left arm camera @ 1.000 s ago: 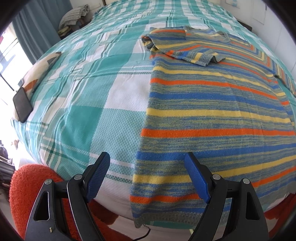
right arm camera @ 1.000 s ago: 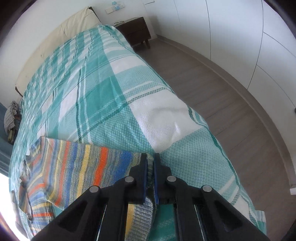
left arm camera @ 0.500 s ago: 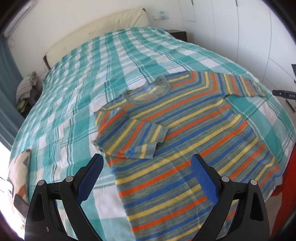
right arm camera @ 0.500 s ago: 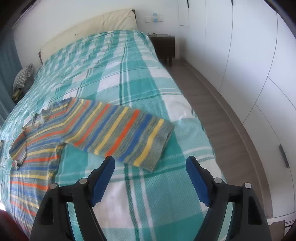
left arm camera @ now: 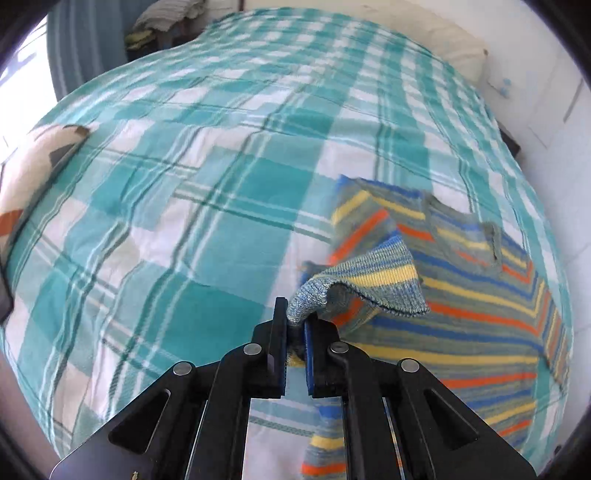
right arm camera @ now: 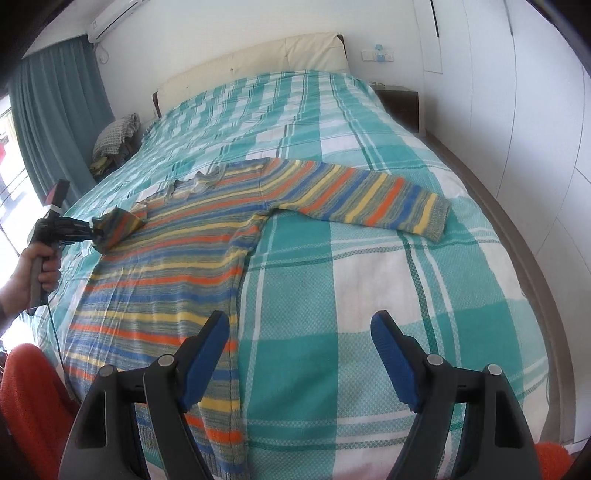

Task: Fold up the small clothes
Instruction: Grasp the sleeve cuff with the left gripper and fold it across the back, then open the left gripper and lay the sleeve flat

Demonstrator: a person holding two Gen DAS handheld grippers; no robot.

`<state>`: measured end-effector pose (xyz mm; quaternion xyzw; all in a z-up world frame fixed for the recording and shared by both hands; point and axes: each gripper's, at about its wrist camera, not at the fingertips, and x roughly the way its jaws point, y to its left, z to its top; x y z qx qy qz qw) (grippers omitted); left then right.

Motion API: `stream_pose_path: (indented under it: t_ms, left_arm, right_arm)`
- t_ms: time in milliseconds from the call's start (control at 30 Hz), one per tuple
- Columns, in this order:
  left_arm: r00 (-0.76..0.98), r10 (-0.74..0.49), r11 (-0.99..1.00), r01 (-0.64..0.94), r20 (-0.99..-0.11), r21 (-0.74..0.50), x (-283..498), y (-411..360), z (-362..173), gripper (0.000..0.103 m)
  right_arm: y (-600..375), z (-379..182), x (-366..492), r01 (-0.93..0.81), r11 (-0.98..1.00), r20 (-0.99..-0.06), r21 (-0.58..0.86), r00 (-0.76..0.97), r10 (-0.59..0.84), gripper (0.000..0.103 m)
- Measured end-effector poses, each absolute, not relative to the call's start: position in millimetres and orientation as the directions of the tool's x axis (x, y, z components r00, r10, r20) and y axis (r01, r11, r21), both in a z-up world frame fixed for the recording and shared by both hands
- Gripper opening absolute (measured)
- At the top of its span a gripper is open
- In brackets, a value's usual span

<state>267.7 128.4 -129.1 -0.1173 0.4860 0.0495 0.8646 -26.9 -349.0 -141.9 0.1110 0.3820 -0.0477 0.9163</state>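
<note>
Pretty clearly a bedroom in someone's home; a big bed (right arm camera: 369, 155) fills the room, covered in a teal-and-white plaid blanket (right arm camera: 406, 295) with a padded cream headboard (right arm camera: 258, 55) against the wall; dark nightstand (right arm camera: 400, 101) tucked beside it, teal curtains (right arm camera: 55, 110) by a bright window on the left, an air conditioner (right arm camera: 114, 22) mounted up high, plain white built-in wardrobe doors (right arm camera: 535, 110) along the right; a pile of laundry (right arm camera: 114, 136) sits at the bedside.

bright daylight, motion blur, fisheye warp
</note>
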Motion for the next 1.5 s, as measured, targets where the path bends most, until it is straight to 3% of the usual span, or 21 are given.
stream_pose_path:
  t_ms: [100,167,300,800,1000,1033,1067,1133,1267,1400,1500]
  left_arm:
    - [0.445,0.141,0.884,-0.459,-0.884,-0.090,269,213,-144,0.005]
    - [0.388,0.156,0.854,-0.515,-0.908,-0.073,266,241,-162,0.004]
    - [0.342,0.126,0.847,-0.525,-0.931,-0.079,264,249,-192,0.004]
    - [0.356,0.132,0.854,-0.514,-0.925,-0.075,266,256,-211,0.004]
    - [0.368,0.156,0.837,-0.542,-0.917,-0.075,257,263,-205,0.011]
    - [0.361,0.168,0.836,-0.546,-0.917,-0.062,252,264,-201,0.020]
    - [0.355,0.186,0.833,-0.551,-0.916,-0.045,247,265,-197,0.043]
    - [0.333,0.261,0.821,-0.571,-0.906,0.027,234,268,-187,0.071]
    - [0.348,0.311,0.831,-0.551,-0.884,0.076,198,264,-164,0.074]
    - [0.448,0.152,0.944,-0.331,-0.881,-0.005,160,202,-141,0.074]
    - [0.483,-0.009,0.996,-0.072,-0.875,-0.050,130,126,-136,0.081]
  right_arm:
    - [-353,-152,-21,0.186,0.965,-0.734,0.186,0.679,0.011,0.079]
    - [-352,-154,-17,0.185,0.965,-0.741,0.187,0.672,0.015,0.079]
    - [-347,-160,-12,0.176,0.968,-0.753,0.177,0.658,0.019,0.079]
    - [-358,-175,-7,0.228,0.957,-0.789,0.180,0.615,0.002,0.079]
    - [-364,-173,-11,0.260,0.948,-0.783,0.181,0.622,-0.021,0.079]
    - [-367,-172,-12,0.273,0.944,-0.782,0.184,0.622,-0.028,0.079]
    - [-370,-172,-13,0.288,0.939,-0.782,0.187,0.622,-0.035,0.079]
    - [-377,-172,-16,0.320,0.926,-0.781,0.202,0.623,-0.045,0.079]
    - [-389,-172,-18,0.376,0.900,-0.782,0.221,0.619,-0.067,0.079]
    - [-377,-167,-15,0.341,0.921,-0.790,0.190,0.610,-0.063,0.079]
    - [-338,-156,-5,0.175,0.974,-0.790,0.146,0.613,0.009,0.079]
